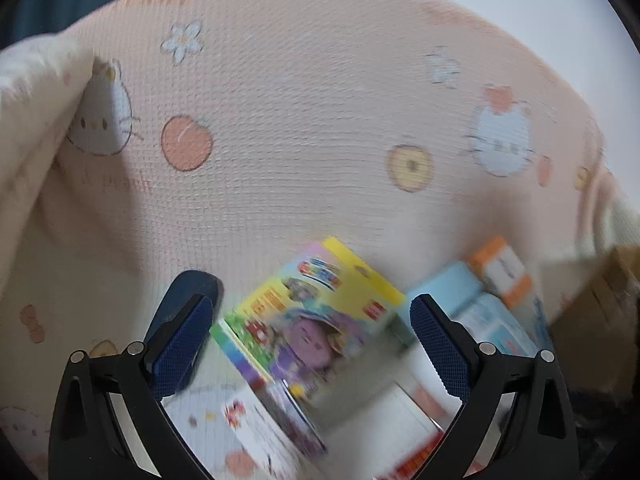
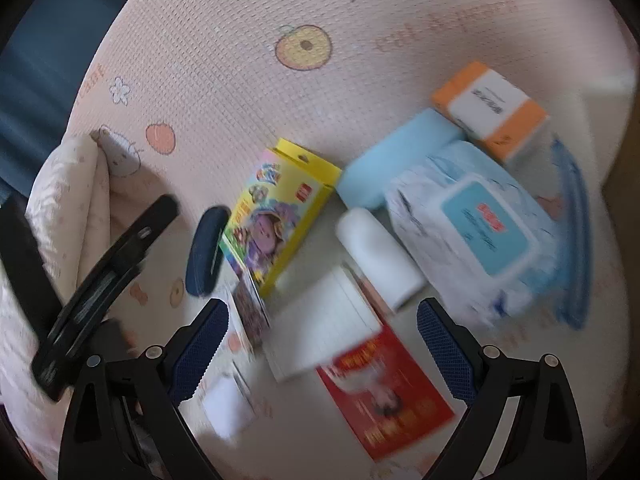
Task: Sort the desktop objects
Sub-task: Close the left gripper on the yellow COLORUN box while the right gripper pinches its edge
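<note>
Both tongs, left gripper (image 1: 312,336) and right gripper (image 2: 322,344), gape empty above the yellow toy box (image 2: 276,208); its print blurred, unreadable.

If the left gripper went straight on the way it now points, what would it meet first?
Most likely the colourful cartoon box: it lies between the open left gripper fingers, just ahead. The picture is blurred, so depth is uncertain.

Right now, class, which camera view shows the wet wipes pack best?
The right wrist view: the wet wipes pack shows whole, with its blue lid label. In the left wrist view only a blurred part of it shows, cut off behind that gripper's finger.
</note>
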The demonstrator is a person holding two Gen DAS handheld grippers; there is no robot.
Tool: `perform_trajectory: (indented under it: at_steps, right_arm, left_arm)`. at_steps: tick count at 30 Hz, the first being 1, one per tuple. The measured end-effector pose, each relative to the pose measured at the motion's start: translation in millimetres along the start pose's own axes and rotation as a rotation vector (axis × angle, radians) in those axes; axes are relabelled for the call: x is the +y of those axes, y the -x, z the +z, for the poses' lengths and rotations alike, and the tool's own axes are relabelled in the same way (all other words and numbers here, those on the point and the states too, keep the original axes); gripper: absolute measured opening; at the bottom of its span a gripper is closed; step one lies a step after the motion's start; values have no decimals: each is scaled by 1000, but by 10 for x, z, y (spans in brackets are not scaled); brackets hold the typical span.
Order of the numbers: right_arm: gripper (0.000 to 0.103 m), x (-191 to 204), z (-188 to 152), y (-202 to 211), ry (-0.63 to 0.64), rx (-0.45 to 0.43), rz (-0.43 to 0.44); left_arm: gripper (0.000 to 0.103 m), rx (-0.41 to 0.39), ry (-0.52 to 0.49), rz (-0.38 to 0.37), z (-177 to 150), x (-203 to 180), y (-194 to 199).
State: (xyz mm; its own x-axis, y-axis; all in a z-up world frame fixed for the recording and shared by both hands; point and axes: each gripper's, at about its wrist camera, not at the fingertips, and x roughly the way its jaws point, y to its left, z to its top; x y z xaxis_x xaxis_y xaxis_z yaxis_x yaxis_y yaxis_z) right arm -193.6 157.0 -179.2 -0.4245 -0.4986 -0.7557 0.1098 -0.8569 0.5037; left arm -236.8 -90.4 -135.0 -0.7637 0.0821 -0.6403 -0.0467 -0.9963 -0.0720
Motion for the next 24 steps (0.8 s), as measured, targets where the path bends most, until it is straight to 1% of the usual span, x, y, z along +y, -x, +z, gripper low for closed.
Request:
perform_trajectory:
  at_steps: [2,4,6,7,10,12,14,16,17,19,21,24]
  right_arm:
    - [95,74,55,-141,13,-13,2]
    - [95,131,80,-271,32,-31,12]
    - [95,143,85,-355,32,-51,20]
    - [95,140,90,-409,16,-63,26]
    - [95,127,96,-530,-26,-77,59]
    - [95,138,106,-597,-29,-76,53]
    - [95,134,127,-656,-32,-84,46]
    - [95,114,157,-730,-48,-86,58]
    - [95,107,176,-743,-60,-91,71]
    - [95,81,219,-818,-87,-103,102]
    - [95,59,266,-917,-114,-98,101]
    - [90,39,282,-1030,-156,-93,134]
  left_arm:
    - [100,8,46,-23,-85,147,-136]
    - [100,40,138,-48,-165,327,-229]
    - [100,65,234,-133,-253,512,-278]
    - [100,74,280,-164,-300,612,-310]
    - [100,126,377,-143,-414,819,-489]
    - [100,137,433,-164,-470,905,-588]
    - [100,171,496,-191,-543,947,-665]
    - [100,179,509,-216,-570,934,-693]
    - [100,172,495,-221,-565,902,-698]
    - [100,159,471,-210,-553,849,-710]
    - [99,163,480,-215,-571,862,-751]
    - [93,190,512,-224,-664,917,-856]
